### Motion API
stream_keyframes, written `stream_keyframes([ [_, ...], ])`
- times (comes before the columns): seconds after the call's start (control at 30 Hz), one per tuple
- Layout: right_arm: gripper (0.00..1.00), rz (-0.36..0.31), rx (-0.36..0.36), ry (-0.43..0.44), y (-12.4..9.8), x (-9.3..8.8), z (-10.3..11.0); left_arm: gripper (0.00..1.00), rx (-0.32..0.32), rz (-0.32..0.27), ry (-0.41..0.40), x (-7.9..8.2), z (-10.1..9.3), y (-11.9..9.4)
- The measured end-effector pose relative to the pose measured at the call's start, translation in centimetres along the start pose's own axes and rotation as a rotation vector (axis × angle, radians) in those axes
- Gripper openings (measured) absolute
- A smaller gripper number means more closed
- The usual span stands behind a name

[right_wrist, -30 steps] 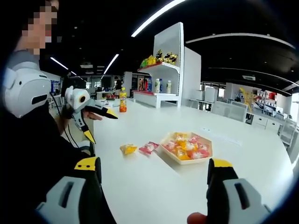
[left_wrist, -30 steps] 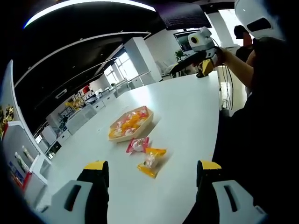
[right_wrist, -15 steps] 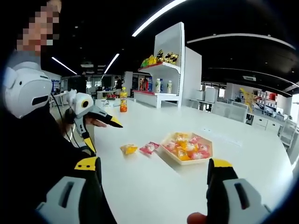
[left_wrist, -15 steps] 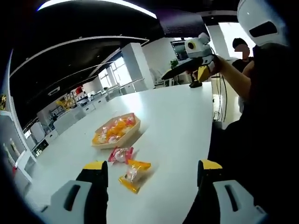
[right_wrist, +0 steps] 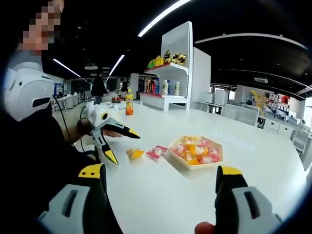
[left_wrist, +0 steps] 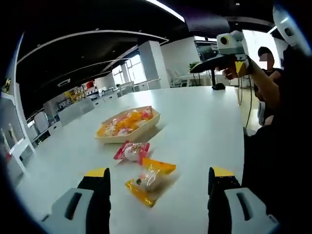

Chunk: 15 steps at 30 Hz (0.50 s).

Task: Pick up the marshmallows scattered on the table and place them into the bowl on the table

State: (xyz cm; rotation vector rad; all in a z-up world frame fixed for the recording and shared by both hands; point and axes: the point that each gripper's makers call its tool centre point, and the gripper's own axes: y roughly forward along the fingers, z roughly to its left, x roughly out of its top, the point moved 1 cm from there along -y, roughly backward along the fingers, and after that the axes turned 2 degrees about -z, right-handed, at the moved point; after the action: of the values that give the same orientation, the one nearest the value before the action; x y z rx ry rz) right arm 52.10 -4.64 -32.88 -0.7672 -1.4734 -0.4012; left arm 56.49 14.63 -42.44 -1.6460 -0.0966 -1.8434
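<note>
While both grippers are empty with fingers spread wide, this looks like the approach step. Left gripper (left_wrist: pixel 153 202) hovers just short of the yellow packet (left_wrist: pixel 150 179) on the white surface (left_wrist: pixel 204 126); pink packet (left_wrist: pixel 130 151) lies just beyond it, beside the bowl (left_wrist: pixel 127 125), which already holds a pile of sweets. Right gripper (right_wrist: pixel 161 204) hangs back, well apart from the packets. Next move, I'd judge: lower left, straddle the yellow packet, close, carry to bowl.

Yellow marshmallow (left_wrist: pixel 148 180), pink marshmallow (left_wrist: pixel 131 151) (white table (left_wrist: pixel 204 126))
</note>
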Motion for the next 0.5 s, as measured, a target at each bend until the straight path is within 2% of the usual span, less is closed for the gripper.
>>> stream_keyframes([
  [0.1, 0.89, -0.003, 0.002, 0.005, 0.0, 0.0, 0.0, 0.78, -0.010, -0.006, -0.062, -0.5, 0.2, 0.8],
  [0.2, 0.89, -0.002, 0.002, 0.007, 0.1, -0.1, -0.1, 0.72, -0.009, -0.046, -0.112, -0.3, 0.6, 1.2],
  [0.37, 0.89, 0.000, 0.009, 0.008, 0.2, -0.1, 0.1, 0.60, 0.037, -0.048, -0.128, -0.5, 2.0, 1.3],
  [0.5, 0.89, -0.005, 0.006, 0.019, 0.2, -0.1, -0.1, 0.58, 0.019, -0.044, -0.157, -1.0, 1.7, 1.5],
])
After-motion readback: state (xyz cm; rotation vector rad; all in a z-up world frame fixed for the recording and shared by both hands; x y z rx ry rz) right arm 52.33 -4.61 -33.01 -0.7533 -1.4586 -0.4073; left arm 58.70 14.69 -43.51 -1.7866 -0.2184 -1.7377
